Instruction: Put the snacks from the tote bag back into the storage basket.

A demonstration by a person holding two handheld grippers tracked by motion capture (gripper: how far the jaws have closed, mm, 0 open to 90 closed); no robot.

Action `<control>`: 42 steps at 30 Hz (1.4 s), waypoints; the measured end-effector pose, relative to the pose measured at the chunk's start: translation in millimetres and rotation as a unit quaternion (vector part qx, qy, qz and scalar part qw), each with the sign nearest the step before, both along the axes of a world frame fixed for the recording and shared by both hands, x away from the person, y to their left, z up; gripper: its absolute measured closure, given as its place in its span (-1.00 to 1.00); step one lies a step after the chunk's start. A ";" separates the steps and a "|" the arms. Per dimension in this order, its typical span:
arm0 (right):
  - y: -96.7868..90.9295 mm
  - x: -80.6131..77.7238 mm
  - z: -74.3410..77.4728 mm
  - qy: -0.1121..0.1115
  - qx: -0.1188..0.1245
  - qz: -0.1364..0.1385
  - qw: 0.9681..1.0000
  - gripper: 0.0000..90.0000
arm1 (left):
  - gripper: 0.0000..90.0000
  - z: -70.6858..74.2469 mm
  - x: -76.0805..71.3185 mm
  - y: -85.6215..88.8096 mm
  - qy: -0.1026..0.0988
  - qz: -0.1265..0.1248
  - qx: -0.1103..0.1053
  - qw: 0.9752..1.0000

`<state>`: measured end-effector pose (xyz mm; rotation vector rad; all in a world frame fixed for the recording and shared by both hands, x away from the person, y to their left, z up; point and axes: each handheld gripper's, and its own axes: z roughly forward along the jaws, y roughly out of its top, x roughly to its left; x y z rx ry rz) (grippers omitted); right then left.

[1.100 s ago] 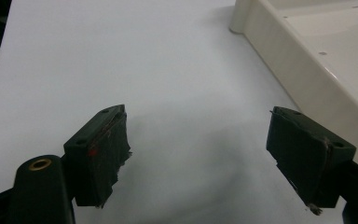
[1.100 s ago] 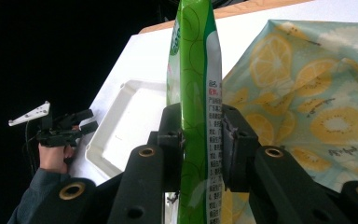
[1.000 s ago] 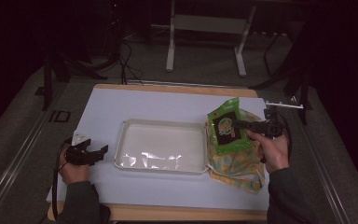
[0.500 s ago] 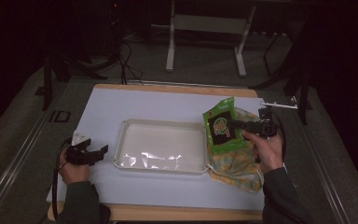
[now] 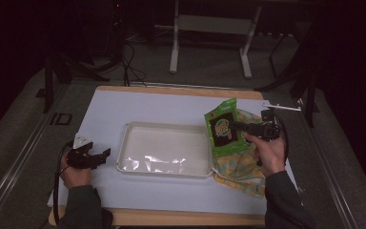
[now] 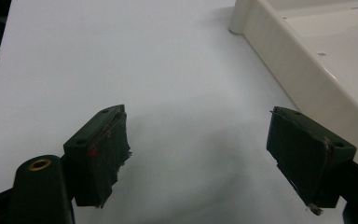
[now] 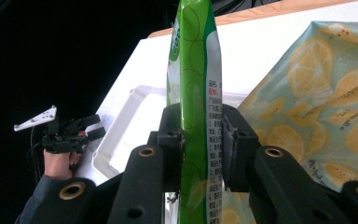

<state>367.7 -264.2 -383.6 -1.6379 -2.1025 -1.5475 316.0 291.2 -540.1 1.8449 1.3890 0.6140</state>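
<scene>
A green snack packet (image 5: 223,128) hangs upright at the right end of a cream tray (image 5: 123,145), and my right gripper (image 5: 234,126) is shut on it from the right. In the right gripper view the two jaws press both faces of the packet (image 7: 193,70). Beneath and behind it lies a lemon-print bag (image 5: 240,169) (image 7: 317,93). My left gripper (image 5: 106,154) rests on the white table left of the tray. Its jaws stand open (image 6: 196,135) with bare table between them, and the tray's wall (image 6: 298,65) runs along their right.
The white table cover (image 5: 147,107) reaches a wooden edge at the back. A stand's metal legs (image 5: 174,47) rise on the dark floor behind the table. The far left hand with its gripper (image 7: 70,133) shows in the right gripper view, beyond the tray (image 7: 121,116).
My right gripper has shifted slightly left with the green packet, towards the tray. The left gripper has stayed where it was.
</scene>
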 end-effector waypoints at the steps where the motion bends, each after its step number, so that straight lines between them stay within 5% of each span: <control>1: 0.5 0.1 -0.2 -0.001 0.001 0.000 1.000 0.61 | -0.53 0.0 0.0 0.1 0.000 0.000 0.000 1.000; 24: 18.5 7.2 -3.9 -0.005 0.001 -0.018 1.000 0.61 | -0.53 -0.1 0.3 0.0 0.001 -0.001 0.000 1.000; 42: 32.8 12.0 -22.3 0.002 -0.010 -0.036 0.999 0.61 | -0.53 -0.1 0.3 0.2 0.001 -0.001 -0.003 1.000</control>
